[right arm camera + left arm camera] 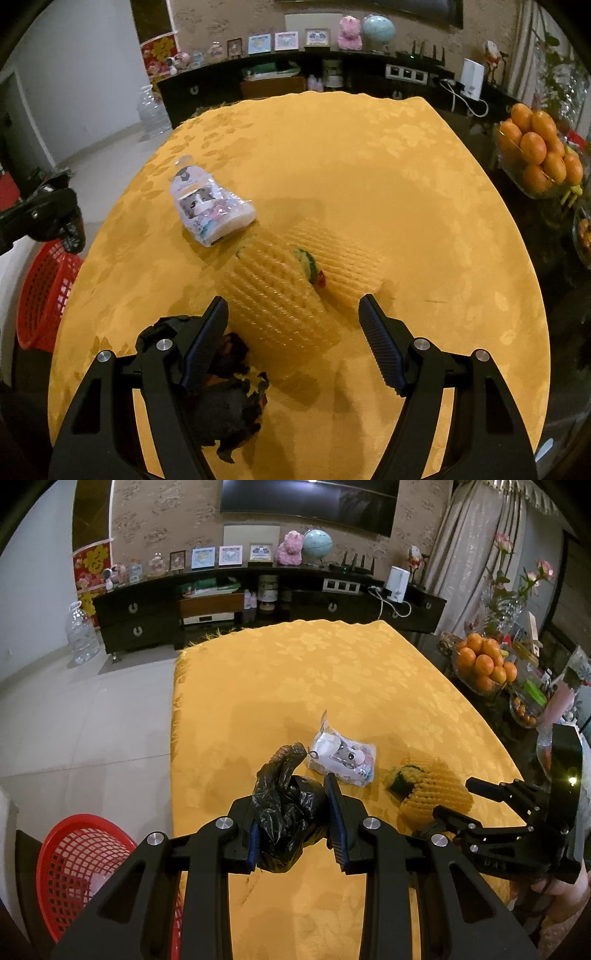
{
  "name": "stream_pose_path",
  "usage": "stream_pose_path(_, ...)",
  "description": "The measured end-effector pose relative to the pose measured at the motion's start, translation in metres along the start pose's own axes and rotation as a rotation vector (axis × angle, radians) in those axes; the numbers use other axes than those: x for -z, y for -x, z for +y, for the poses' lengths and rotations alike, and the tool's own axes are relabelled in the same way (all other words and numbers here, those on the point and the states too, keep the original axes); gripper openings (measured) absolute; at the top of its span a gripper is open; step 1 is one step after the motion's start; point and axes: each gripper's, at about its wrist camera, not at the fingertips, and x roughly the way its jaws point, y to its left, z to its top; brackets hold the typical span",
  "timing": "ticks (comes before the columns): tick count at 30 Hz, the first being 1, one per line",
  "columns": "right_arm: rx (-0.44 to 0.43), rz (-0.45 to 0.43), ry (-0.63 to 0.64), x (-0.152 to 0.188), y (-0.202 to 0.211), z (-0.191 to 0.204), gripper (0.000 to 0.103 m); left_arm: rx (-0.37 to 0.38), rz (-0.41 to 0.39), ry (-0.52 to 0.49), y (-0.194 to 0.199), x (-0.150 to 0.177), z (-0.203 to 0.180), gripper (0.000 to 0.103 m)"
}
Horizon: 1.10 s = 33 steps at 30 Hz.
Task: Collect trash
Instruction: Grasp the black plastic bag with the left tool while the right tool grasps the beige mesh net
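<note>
Left wrist view: left gripper (295, 812) clenched on a crumpled black bag (284, 805), held up above the yellow-clothed surface (295, 672); blue finger pads (336, 823) press bag from both sides. Red basket (74, 864) sits low at left, off the surface edge, below & beside the gripper. Beyond the bag, on the cloth: clear wrapper (343, 757) w/ cartoon print, lying flat. To its right, yellow foam net (432, 790) w/ a green scrap at its end. Right gripper (454, 801) comes in from right edge, tips near the net.

Right wrist view: right gripper (291, 325) released, fingers (380, 347) spread wide, nothing pinched. One net sleeve (273, 299) lies between the tips, not touched as far as I can tell; second net sleeve (336, 258) just behind, green/red scrap (308, 266) between the two. Dark crumpled trash (225, 398) on cloth under the left-hand finger; contact unclear. Wrapper (207, 206) further off, apart from nets. Left gripper (48, 218) w/ bag at left edge, above basket (44, 295). Bowl of oranges (535, 158) at right, off the cloth.
</note>
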Motion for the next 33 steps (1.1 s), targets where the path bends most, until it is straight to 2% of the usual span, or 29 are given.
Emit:
stream_pose_path(6, 0.036, -0.023, 0.085, 0.002, 0.001, 0.015, 0.071, -0.004, 0.001, 0.007, 0.000, 0.002, 0.002, 0.028)
stream_pose_path(12, 0.057, -0.066, 0.103, 0.000, 0.008, 0.018, 0.070, -0.009, 0.000, 0.021, 0.001, 0.005, 0.008, 0.028)
stream_pose_path(17, 0.049, -0.014, 0.160, 0.004, -0.004, 0.027, 0.061, -0.008, 0.010, 0.024, 0.002, 0.005, 0.008, 0.028)
stream_pose_path(22, 0.034, 0.021, 0.115, 0.003, -0.014, 0.018, 0.058, -0.007, 0.009, 0.030, 0.003, 0.005, 0.010, 0.028)
stream_pose_path(27, 0.005, 0.046, 0.083, 0.002, -0.018, 0.013, 0.043, -0.008, 0.009, 0.031, 0.002, 0.004, 0.010, 0.028)
stream_pose_path(29, 0.001, 0.044, 0.072, 0.001, -0.016, 0.012, 0.037, -0.009, 0.008, 0.032, 0.002, 0.004, 0.010, 0.028)
stream_pose_path(33, -0.007, 0.018, 0.044, -0.002, -0.007, 0.008, 0.034, -0.011, 0.003, 0.038, 0.003, 0.004, 0.013, 0.028)
